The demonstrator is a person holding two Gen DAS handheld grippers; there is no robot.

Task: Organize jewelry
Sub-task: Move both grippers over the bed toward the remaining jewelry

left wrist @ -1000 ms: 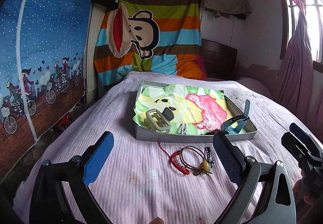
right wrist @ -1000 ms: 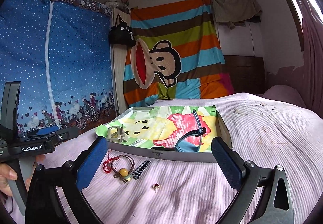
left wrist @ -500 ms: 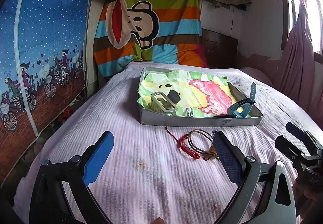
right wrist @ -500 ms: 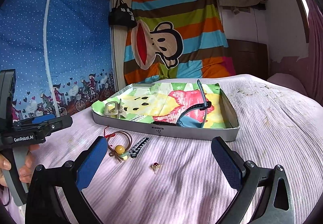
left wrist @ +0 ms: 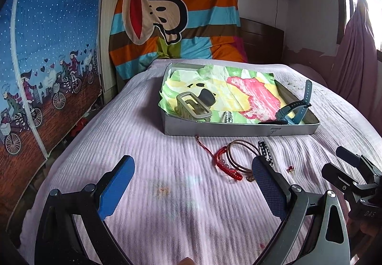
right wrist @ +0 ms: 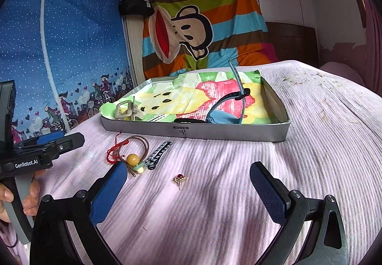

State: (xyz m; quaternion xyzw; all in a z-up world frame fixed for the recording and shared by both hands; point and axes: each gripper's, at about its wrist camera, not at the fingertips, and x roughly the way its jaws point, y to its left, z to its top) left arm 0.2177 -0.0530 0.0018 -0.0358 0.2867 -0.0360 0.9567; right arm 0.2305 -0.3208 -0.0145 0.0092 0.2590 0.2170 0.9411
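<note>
Pink ribbed bedspread (right wrist: 310, 145) covers the bed, with a striped monkey-print cloth (right wrist: 203, 26) hanging behind. From the left on the bedspread lie a red braided cord bracelet (right wrist: 111, 154), a brown loop with a yellow bead (right wrist: 133, 157), a black beaded hair clip (right wrist: 158, 154) and a small gold ring with a red stone (right wrist: 180, 179). Beyond them sits a shallow grey box lined with colourful paper (right wrist: 238, 133), holding a beige claw clip (right wrist: 125, 109) and a blue watch (right wrist: 224, 114). Left gripper (left wrist: 191, 183) and right gripper (right wrist: 186, 191) both hover spread wide, gripping nothing.
</note>
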